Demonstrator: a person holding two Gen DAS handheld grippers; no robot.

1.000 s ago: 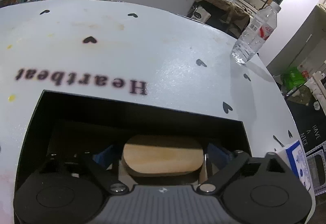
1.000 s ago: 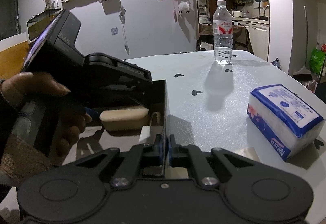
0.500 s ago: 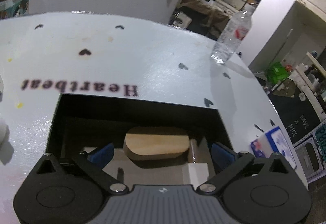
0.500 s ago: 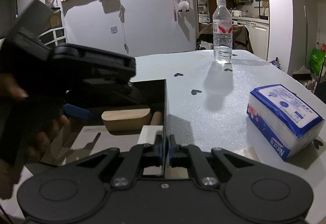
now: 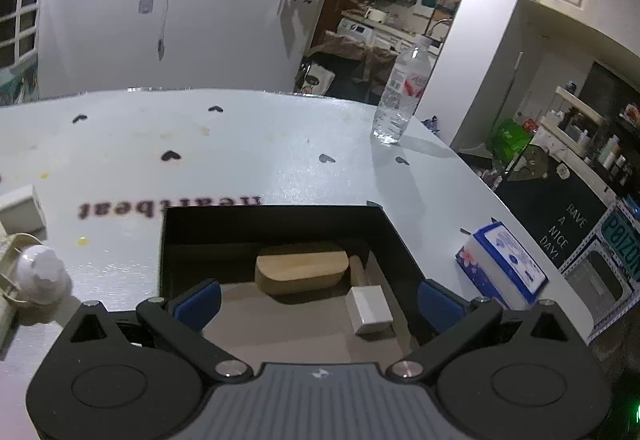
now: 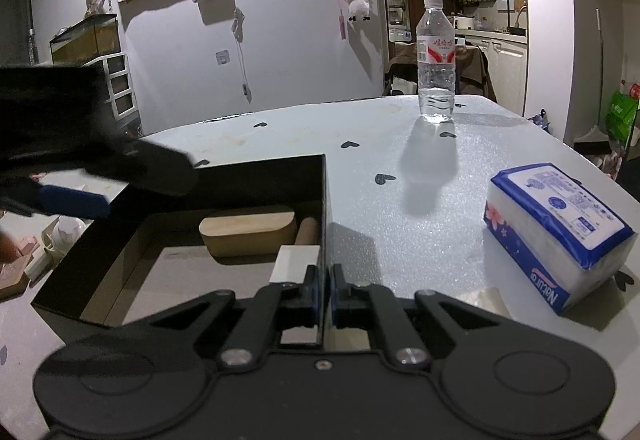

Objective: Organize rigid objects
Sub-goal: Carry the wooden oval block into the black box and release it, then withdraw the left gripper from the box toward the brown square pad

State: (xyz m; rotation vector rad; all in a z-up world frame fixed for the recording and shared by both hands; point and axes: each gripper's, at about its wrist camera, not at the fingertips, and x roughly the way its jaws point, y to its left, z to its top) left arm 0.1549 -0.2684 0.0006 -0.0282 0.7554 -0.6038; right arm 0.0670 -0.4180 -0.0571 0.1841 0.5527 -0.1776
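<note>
The wooden block (image 5: 301,269) lies at the far end of the black box (image 5: 264,218), placed. The left gripper (image 5: 318,298) has just been opening, jaws wide and empty. The right gripper (image 6: 325,290) pinches the box's right wall. Next comes fetching the white figurine (image 5: 42,274) at left.

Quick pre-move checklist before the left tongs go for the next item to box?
1. Left tongs empty, jaws just opened wide: ok.
2. Wooden block lying in the black box, clear of the pads: ok.
3. Right tongs shut on the box's right wall, steadying it: ok.
4. White block inside box by the right wall: ok.
5. Free floor space left in box for another item: ok.
6. Next item: small white objects on the table left of the box; which one, and whether rigid: cannot tell.
</note>
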